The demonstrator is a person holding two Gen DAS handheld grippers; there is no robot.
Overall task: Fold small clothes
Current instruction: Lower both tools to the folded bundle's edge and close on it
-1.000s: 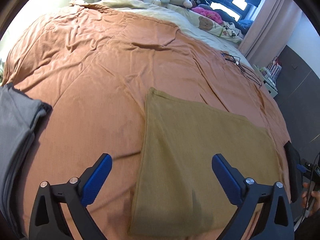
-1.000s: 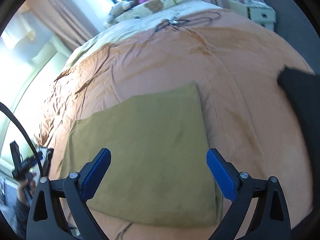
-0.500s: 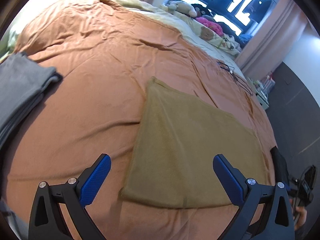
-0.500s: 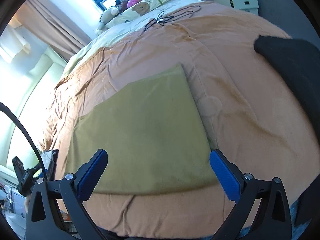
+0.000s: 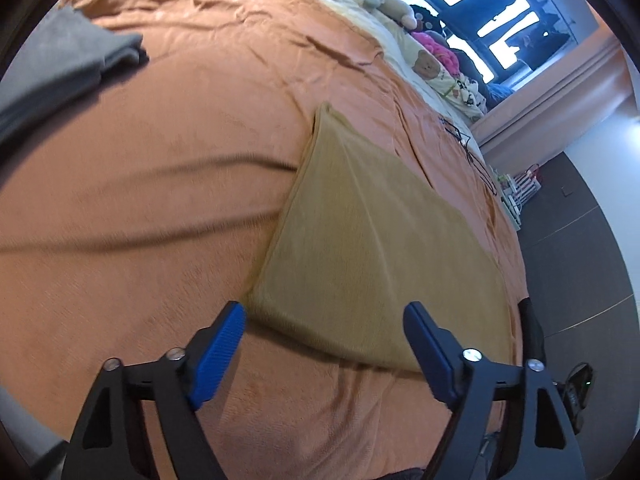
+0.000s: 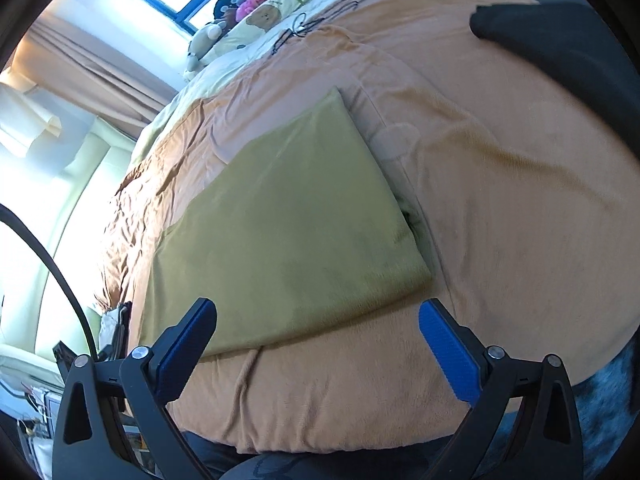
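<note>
The olive cloth (image 5: pixel 368 240) lies flat on the orange bedspread (image 5: pixel 160 200), spread as a rectangle with its near edge running along the side of the bed closest to both cameras. That layout seems deliberate: a flat piece with 2 free near corners gives each gripper its own corner to take for the fold.

The left gripper (image 5: pixel 324 356) hangs just short of the cloth's near-left corner, angled down at the bed. Its jaws are closing, with nothing pressed between the blue pads; the corner sits just past the left pad and the near edge runs between the 2 fingers, so the closing looks like preparation for a pinch on that edge.

The right gripper (image 6: pixel 318 344) is placed the same way near the cloth's near-right corner (image 6: pixel 416 280). Its jaws are closing too but stand wide, and no fabric is caught between them; the cloth's near edge lies just beyond the left pad.

Left of the cloth, well apart, a grey folded stack (image 5: pixel 60 64) rests on the bedspread, probably pieces already done and set aside. Right of the cloth, a black garment (image 6: pixel 560 40) lies near the bed's edge, likely waiting its turn. Beyond the cloth's far side, a tangle of cable (image 6: pixel 316 20) and soft toys (image 6: pixel 256 0) sit by the window, clear of the working area
</note>
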